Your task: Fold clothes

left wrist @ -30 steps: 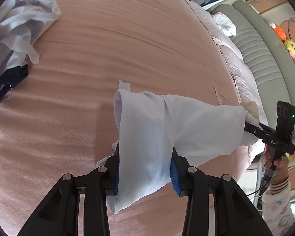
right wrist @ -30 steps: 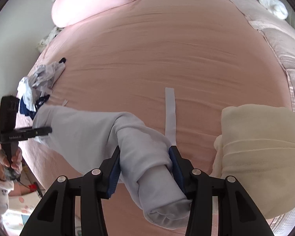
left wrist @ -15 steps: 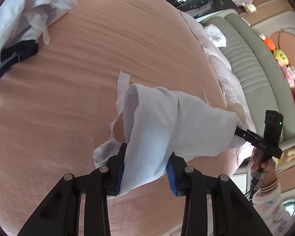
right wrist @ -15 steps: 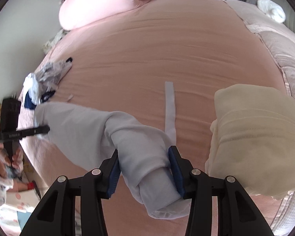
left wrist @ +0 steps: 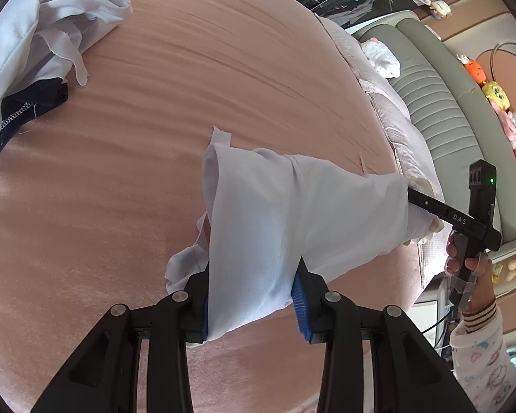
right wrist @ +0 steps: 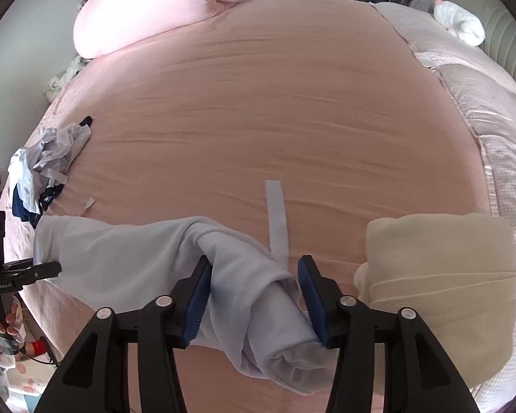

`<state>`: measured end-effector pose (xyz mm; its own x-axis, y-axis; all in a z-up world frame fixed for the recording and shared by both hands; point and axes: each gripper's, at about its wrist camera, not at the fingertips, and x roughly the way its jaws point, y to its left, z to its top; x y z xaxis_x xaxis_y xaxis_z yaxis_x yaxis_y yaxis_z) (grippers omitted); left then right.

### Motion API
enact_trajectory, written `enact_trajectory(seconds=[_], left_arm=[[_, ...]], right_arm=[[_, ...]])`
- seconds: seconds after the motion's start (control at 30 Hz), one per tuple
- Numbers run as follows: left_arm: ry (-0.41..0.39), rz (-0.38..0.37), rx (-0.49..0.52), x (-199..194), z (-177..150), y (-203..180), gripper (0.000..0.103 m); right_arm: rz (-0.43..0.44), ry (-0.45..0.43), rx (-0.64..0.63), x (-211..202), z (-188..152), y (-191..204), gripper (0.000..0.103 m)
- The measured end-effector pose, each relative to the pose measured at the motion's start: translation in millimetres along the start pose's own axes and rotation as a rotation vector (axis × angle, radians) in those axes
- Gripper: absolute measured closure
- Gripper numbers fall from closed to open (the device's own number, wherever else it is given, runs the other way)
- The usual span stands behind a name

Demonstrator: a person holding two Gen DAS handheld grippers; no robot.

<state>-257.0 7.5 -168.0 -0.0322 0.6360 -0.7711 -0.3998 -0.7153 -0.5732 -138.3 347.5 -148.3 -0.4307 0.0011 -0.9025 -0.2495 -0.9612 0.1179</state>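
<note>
A pale lavender-white garment [left wrist: 292, 213] hangs stretched between my two grippers above the pink bed [left wrist: 120, 172]. My left gripper [left wrist: 253, 301] is shut on one end of it. My right gripper [right wrist: 254, 296] is shut on the other end, bunched and rolled between its blue pads; it also shows in the left wrist view [left wrist: 430, 203]. The garment [right wrist: 127, 261] spans leftward in the right wrist view to the left gripper [right wrist: 38, 270]. A narrow strap [right wrist: 277, 216] of it trails on the bed.
A folded cream garment [right wrist: 440, 292] lies on the bed just right of my right gripper. A heap of white and navy clothes [left wrist: 34, 51] lies at the bed's left side, also in the right wrist view [right wrist: 44, 168]. A pink pillow [right wrist: 148, 7] sits far back. A grey-green headboard [left wrist: 440, 103] is on the right.
Both grippers kept their hold on the garment and moved together over the bed; in the right wrist view the cream garment shifted right and the clothes heap came closer in the left wrist view.
</note>
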Motion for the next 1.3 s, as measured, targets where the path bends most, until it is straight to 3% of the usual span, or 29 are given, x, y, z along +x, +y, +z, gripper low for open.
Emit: enact_trajectory(seconds=[0.07,0.1,0.13,0.17,0.2,0.3,0.37,0.5,0.7,0.97,1.17,1.23,1.3], left_arm=[[-0.012,0.005,-0.011,-7,5,-4,0.062],[-0.026,0.009,-0.012,-10,8,-8,0.054],[-0.043,0.01,-0.01,-16,9,-10,0.042],[-0.063,0.01,-0.008,-23,11,-12,0.036],[-0.083,0.004,-0.008,-30,12,-14,0.032],[-0.117,-0.019,-0.028,-42,14,-17,0.031],[-0.127,-0.027,-0.055,-47,13,-16,0.031],[-0.115,-0.077,-0.132,-42,4,-15,0.028],[-0.137,-0.202,-0.278,-36,-23,-7,0.025],[-0.204,-0.305,-0.449,-28,-49,3,0.021],[-0.295,-0.503,-0.689,-1,-74,17,0.014],[-0.279,-0.516,-0.698,13,-74,17,0.014],[-0.268,-0.484,-0.692,24,-72,18,0.014]], right_arm=[[-0.041,-0.039,-0.018,-13,2,2,0.048],[-0.065,-0.07,-0.024,-22,3,3,0.048],[-0.085,-0.1,-0.028,-31,4,4,0.044],[-0.093,-0.121,-0.024,-40,3,2,0.034],[-0.089,-0.135,-0.011,-47,2,1,0.031],[-0.067,-0.17,0.03,-67,-2,-4,0.03],[-0.007,-0.158,0.084,-72,-11,-11,0.03],[0.211,-0.105,0.286,-64,-38,-31,0.03],[0.416,-0.039,0.587,-31,-86,-48,0.029],[0.445,-0.04,0.686,-7,-104,-34,0.029],[0.474,-0.06,0.764,10,-108,-29,0.025],[0.484,-0.066,0.798,16,-110,-28,0.025],[0.493,-0.07,0.829,23,-111,-27,0.025]])
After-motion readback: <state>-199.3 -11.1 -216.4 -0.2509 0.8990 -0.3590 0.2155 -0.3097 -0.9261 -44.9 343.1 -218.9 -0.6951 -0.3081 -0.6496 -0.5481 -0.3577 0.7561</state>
